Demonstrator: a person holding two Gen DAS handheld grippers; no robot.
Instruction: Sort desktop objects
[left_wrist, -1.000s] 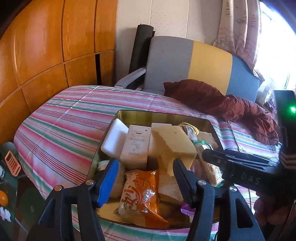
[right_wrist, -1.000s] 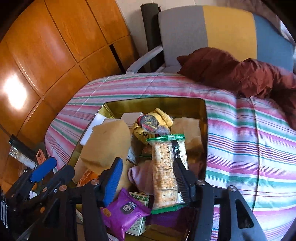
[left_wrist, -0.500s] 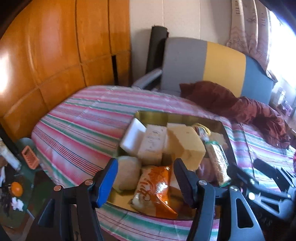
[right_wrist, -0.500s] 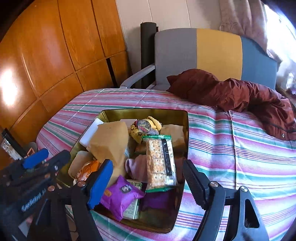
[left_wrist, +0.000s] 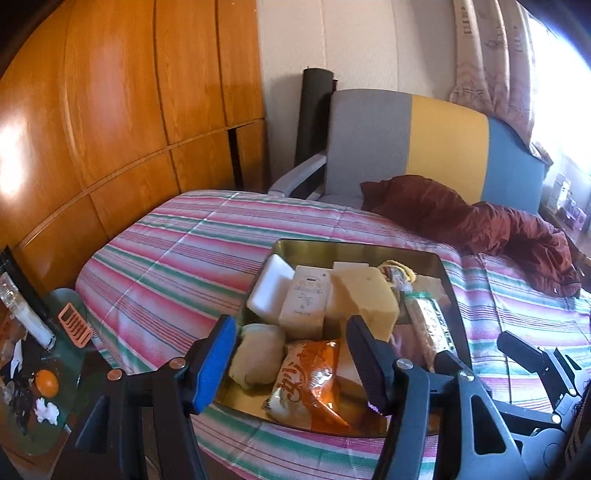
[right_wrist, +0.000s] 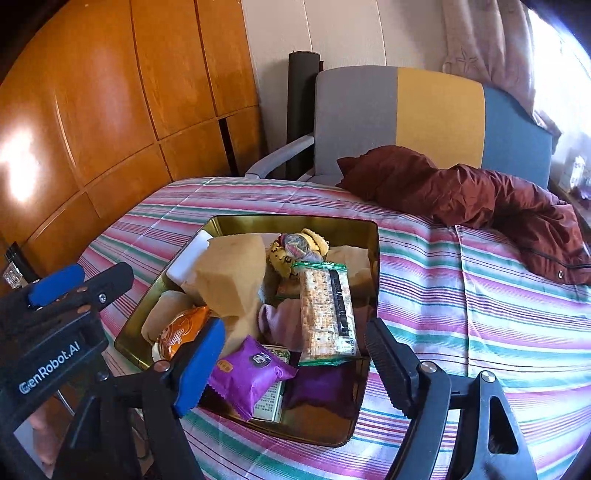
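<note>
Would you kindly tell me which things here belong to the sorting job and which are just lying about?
For the job: tray, cracker pack, purple packet, orange packet, sponge.
Lying about: red jacket, chair, orange.

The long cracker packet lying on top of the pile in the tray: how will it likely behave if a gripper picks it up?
The cracker packet looks stiff from its stacked crackers, so it should lift without drooping. Its glossy wrapper may slip between pads. The crackers would probably crack under a hard squeeze. It rests tilted on soft things in the tray, so a push may slide it.
</note>
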